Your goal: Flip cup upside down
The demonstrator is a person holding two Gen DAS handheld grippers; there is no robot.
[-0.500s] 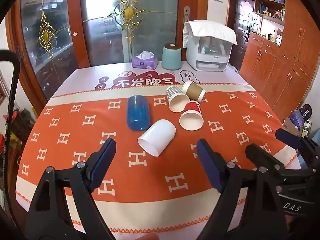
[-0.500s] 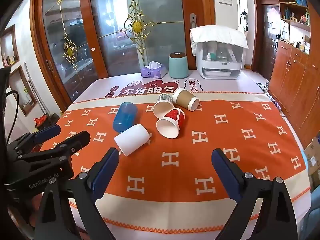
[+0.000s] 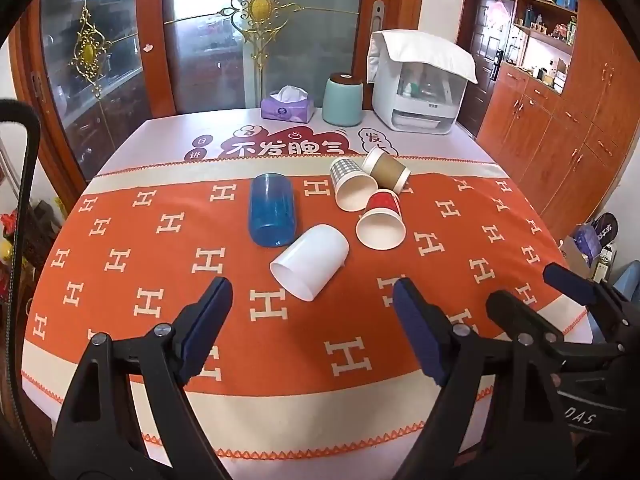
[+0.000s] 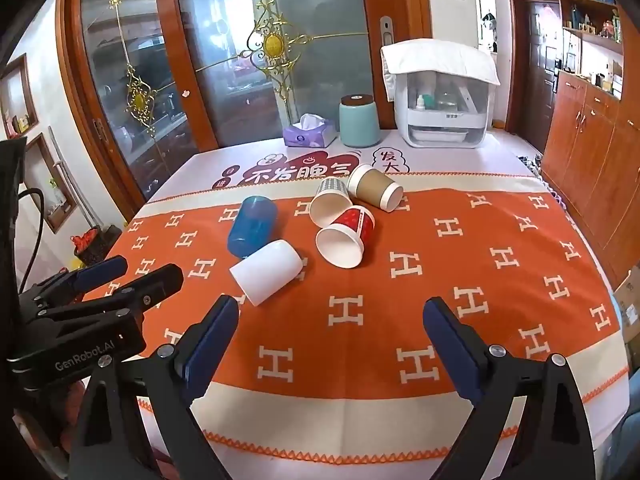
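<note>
- White plastic cup (image 3: 309, 261) lies on its side on the orange patterned tablecloth (image 3: 460, 280), mouth toward you, nearest your left gripper (image 3: 308, 320).
- Grip it across the wall, then turn the mouth down.
- Mind the blue translucent tumbler (image 3: 272, 210) just beside it.
- Your left gripper and right gripper (image 4: 332, 336) hover low, jaws spread wide, empty.
</note>
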